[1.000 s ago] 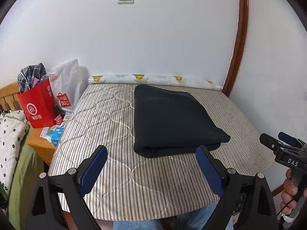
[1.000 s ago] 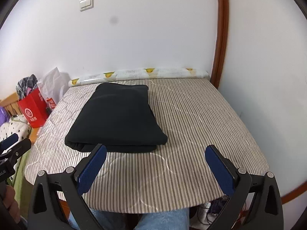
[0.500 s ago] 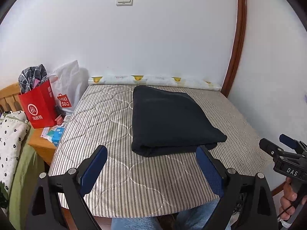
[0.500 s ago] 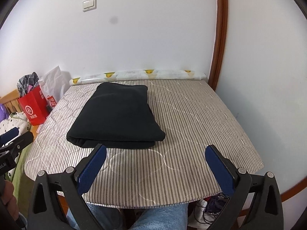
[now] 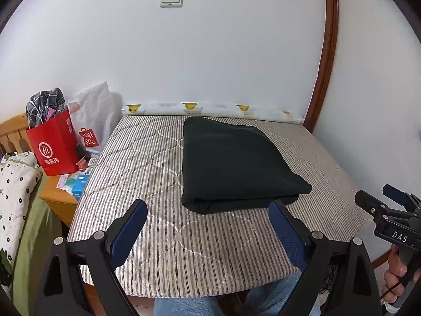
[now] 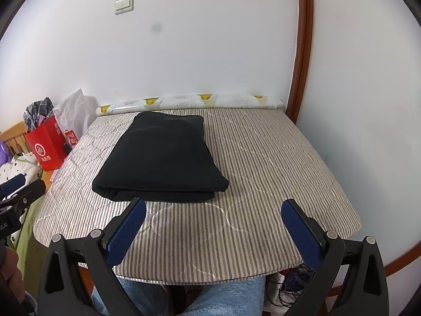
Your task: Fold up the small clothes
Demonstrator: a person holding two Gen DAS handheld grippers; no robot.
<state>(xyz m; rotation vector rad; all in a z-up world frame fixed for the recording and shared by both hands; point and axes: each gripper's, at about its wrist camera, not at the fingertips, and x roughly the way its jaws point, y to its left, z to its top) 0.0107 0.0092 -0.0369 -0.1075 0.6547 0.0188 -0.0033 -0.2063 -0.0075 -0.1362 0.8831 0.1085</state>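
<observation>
Black folded knit garment (image 5: 234, 163) lies as a thick rectangular stack on the grey-and-white striped quilted table cover (image 5: 147, 163) in the left wrist view, toward the middle and far half of it, its rounded fold edge facing the camera. The left gripper (image 5: 208, 231), black with blue padded fingers, hovers at the near edge with its jaws spread wide and nothing between them. A red paper shopping bag (image 5: 54, 147) stands on a wooden side table to the left, and the right gripper (image 5: 394, 210) shows at the right border, held in a hand (image 5: 397, 271).

From the right wrist view, the garment sits left of centre on the cover (image 6: 276, 163). The right gripper's blue-padded jaws are also wide apart, empty, short of the garment's near edge.
</observation>
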